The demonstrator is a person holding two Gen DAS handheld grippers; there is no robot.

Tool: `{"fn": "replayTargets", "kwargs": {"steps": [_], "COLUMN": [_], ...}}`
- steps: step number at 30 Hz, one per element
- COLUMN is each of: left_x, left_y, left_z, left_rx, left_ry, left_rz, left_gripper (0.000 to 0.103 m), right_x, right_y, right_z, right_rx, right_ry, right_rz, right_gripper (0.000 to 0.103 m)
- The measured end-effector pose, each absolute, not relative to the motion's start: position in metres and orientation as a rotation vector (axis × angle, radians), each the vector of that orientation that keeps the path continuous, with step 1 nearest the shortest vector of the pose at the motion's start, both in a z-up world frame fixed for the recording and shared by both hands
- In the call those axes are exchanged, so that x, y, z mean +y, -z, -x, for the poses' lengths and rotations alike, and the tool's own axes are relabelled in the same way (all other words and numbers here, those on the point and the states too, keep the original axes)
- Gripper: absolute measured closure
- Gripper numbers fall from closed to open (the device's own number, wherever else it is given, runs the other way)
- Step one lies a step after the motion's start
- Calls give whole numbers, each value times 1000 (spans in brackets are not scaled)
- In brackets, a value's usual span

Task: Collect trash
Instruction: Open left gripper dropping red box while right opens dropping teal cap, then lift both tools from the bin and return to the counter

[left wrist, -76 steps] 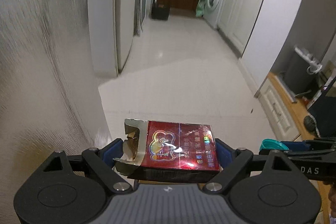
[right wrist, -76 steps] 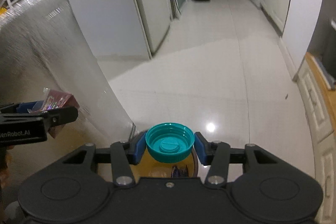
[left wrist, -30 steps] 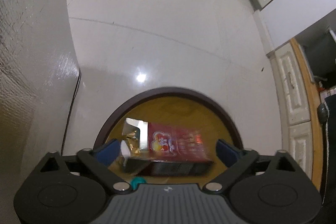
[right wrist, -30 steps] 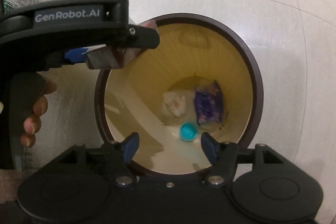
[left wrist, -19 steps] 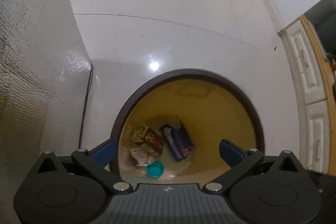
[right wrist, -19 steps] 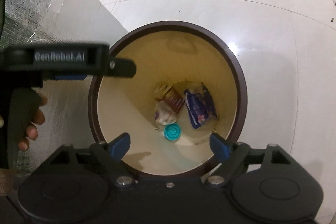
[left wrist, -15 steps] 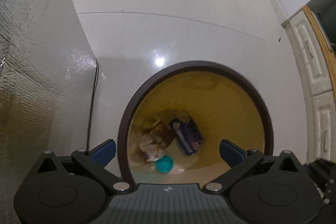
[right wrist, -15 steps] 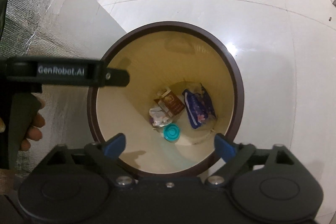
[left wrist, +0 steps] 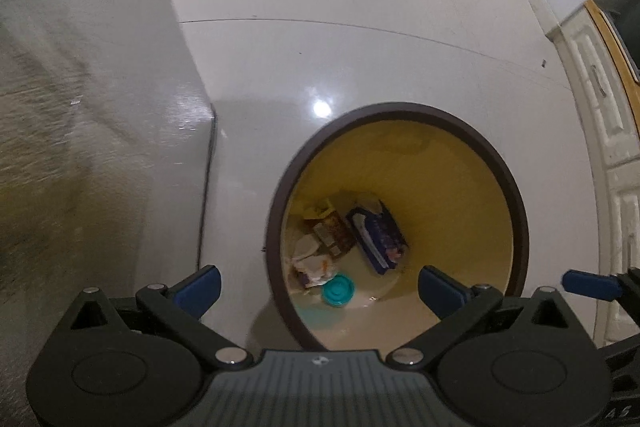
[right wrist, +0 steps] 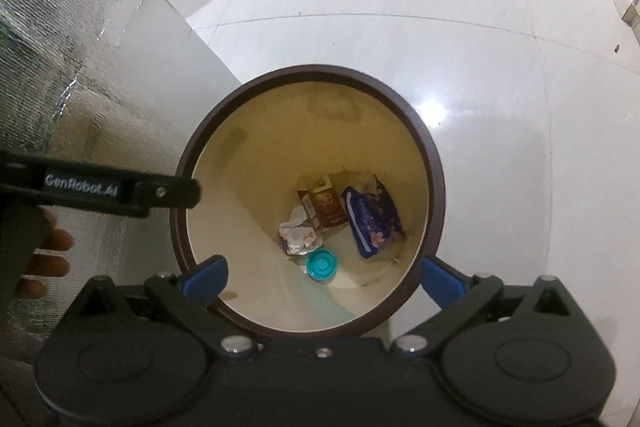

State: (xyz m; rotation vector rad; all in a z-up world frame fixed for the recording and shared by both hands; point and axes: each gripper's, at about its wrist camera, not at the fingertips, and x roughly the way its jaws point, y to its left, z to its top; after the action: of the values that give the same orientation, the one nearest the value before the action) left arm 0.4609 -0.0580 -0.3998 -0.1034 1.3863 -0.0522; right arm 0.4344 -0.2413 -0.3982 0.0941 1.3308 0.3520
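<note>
A round bin with a dark brown rim (left wrist: 400, 107) (right wrist: 312, 69) and a yellow inside stands on the white floor below both grippers. At its bottom lie a teal cap (left wrist: 338, 290) (right wrist: 321, 264), a red box (left wrist: 332, 231) (right wrist: 326, 207), a blue packet (left wrist: 378, 235) (right wrist: 370, 219) and crumpled paper (left wrist: 310, 263) (right wrist: 298, 233). My left gripper (left wrist: 320, 287) hangs open and empty over the bin's left rim. Above the near rim, my right gripper (right wrist: 322, 279) has its jaws opening wide, with nothing between them.
A silver foil-faced panel (left wrist: 80, 107) (right wrist: 60, 47) stands close to the left of the bin. White cabinet doors (left wrist: 608, 131) line the right side. Glossy white floor tiles (right wrist: 500, 107) spread beyond the bin. A hand (right wrist: 44, 259) holds the left gripper's handle.
The left gripper let go of the red box and the right let go of the teal cap; both now lie in the bin. The right jaws spread wider. The left gripper drifted left.
</note>
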Motion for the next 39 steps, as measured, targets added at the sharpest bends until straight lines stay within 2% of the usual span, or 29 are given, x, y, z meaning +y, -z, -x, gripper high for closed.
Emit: {"fn": "replayTargets", "kwargs": {"steps": [18,39], "left_x": [-40,-43], "left_y": [319,229], "left_z": [-418,-348], "left_rx": [1270,1107], "left_ry": [18,21], "left_rz": [73,69], "left_gripper": [0,0], "right_x": [-263,-276], "right_y": [330,233], "right_z": [-425,-370], "right_rx": [1238,1097], "right_ry": [-309,-281], "right_rz": [-140,-123], "right_gripper": [0,0]}}
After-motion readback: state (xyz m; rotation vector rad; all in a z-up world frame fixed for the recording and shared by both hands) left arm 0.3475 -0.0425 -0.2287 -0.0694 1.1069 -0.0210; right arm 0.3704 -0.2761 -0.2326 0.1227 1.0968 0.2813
